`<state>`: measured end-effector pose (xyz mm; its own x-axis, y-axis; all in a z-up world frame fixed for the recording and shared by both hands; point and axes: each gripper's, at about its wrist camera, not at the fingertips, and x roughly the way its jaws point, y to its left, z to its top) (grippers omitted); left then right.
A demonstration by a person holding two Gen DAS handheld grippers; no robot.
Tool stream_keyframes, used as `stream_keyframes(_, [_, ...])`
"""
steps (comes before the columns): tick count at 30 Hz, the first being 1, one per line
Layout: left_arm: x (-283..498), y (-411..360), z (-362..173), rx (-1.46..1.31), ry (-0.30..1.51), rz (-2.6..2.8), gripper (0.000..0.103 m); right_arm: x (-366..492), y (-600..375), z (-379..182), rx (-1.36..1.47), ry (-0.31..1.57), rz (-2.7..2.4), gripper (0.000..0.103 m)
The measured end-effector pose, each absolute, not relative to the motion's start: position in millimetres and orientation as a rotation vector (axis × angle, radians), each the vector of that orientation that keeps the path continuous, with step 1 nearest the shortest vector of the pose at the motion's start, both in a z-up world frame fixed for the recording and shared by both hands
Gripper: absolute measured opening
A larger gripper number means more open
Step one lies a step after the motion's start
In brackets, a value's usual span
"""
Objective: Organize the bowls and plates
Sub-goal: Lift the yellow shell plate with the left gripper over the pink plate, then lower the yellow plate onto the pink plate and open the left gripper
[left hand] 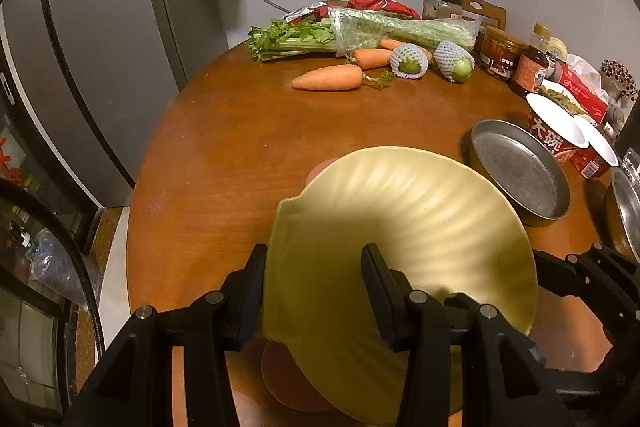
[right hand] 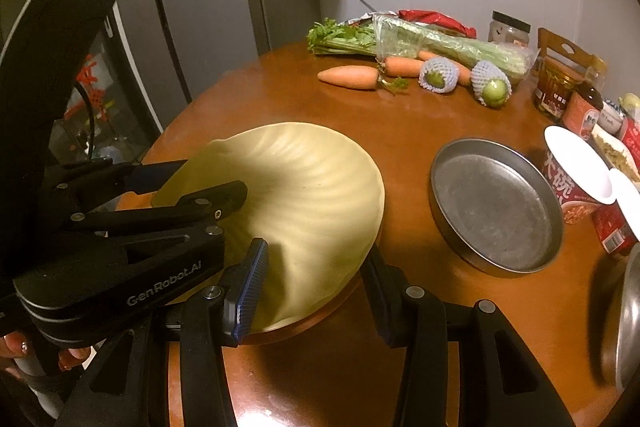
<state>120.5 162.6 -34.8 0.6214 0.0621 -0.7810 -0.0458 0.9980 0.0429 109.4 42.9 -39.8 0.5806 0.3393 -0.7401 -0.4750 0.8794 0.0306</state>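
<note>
Two grippers meet on one yellow ribbed plate (left hand: 400,227) near the front edge of the round wooden table (left hand: 240,147). At the left, the left gripper (left hand: 314,291) has its jaws partly apart with the plate's left rim between them, one finger under and one inside the dish; the pads appear to press on it. The plate sits tilted over a pinkish dish (left hand: 288,383) beneath it. Further right, the right gripper (right hand: 312,291) straddles the plate's near right rim, jaws partly apart; whether its pads grip I cannot tell. Beyond lie carrots (left hand: 328,78) and celery (left hand: 360,31). Right of the plate stands a metal pan (right hand: 496,207), then instant-noodle cups (right hand: 576,183).
</note>
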Motion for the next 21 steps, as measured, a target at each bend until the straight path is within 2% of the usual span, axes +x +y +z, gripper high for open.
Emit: stream_keyframes(21, [112.2, 173.8, -33.5, -0.022, 0.887, 0.077, 0.047, 99.6, 53.5, -45.2, -0.322, 0.792, 0.450, 0.054])
